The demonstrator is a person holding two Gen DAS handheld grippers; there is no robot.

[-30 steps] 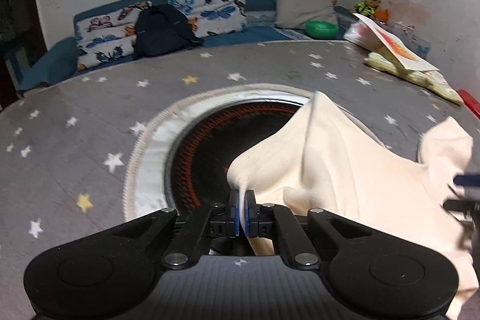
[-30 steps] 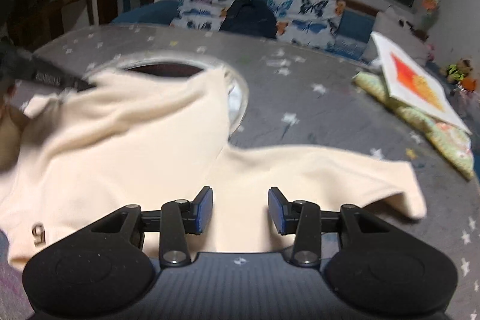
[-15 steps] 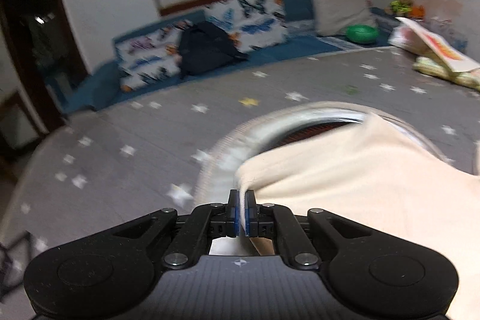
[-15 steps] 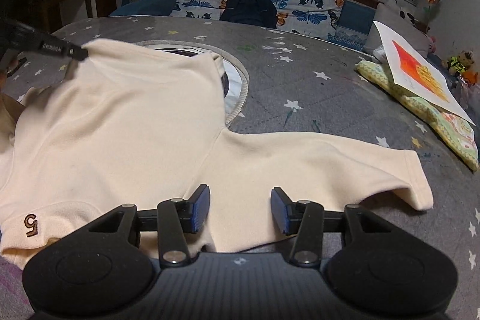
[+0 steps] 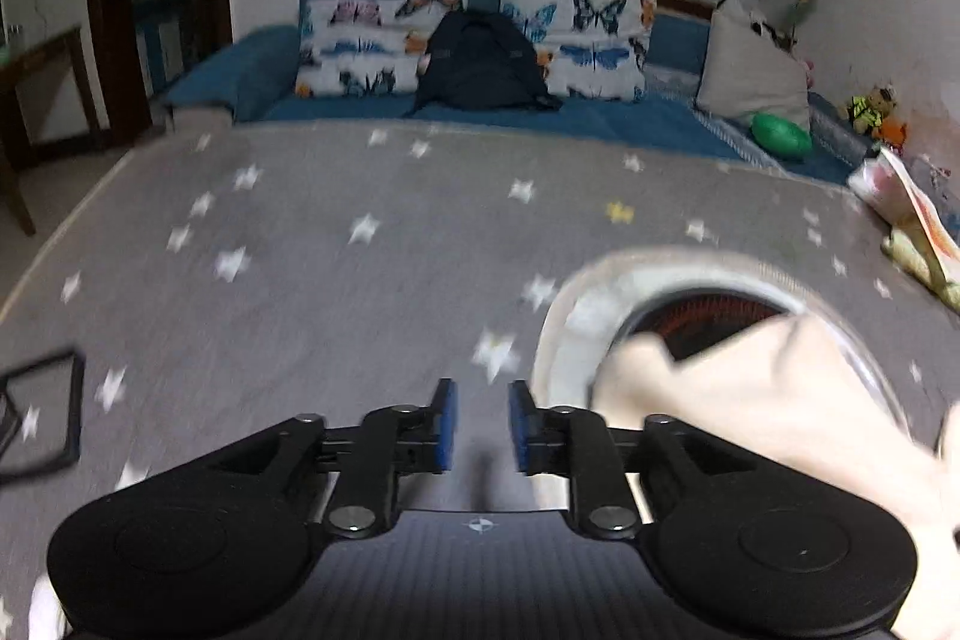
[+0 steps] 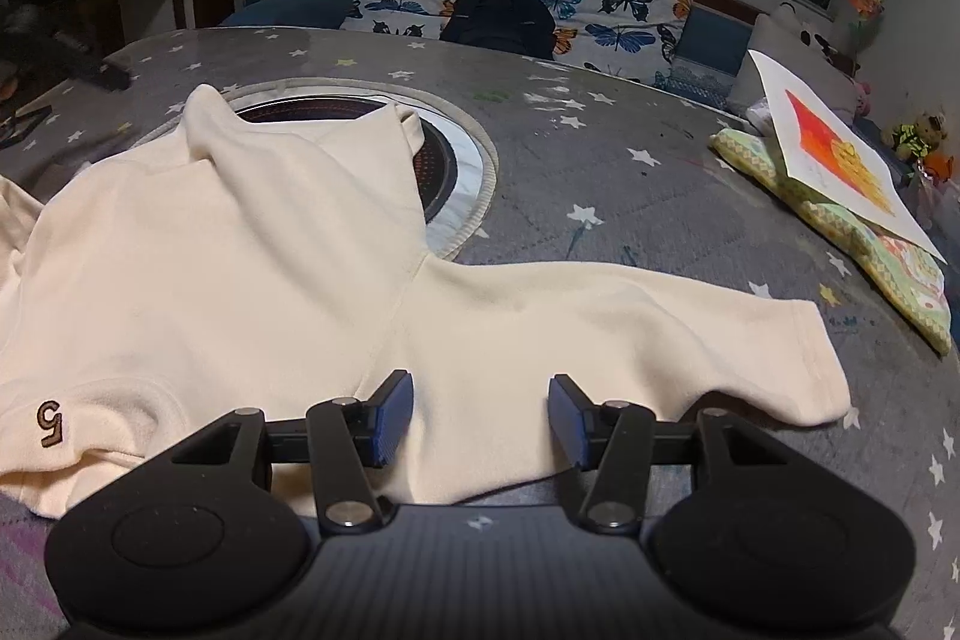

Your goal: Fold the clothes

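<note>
Cream knit shirt [image 6: 258,244] lies spread across the star-print surface [image 6: 600,160], its hem draped over the round inset [image 6: 462,172], one sleeve [image 6: 690,334] reaching right. Over on the left, the left tool [image 5: 482,424] has its jaws opening with nothing between them, the cloth just to its right. The right tool [image 6: 480,415] hovers at the armpit seam, jaws opening, fabric below but not pinched. Looks soft, light and floppy, likely to slump and crease, so pinch a hem edge or sleeve cuff.
</note>
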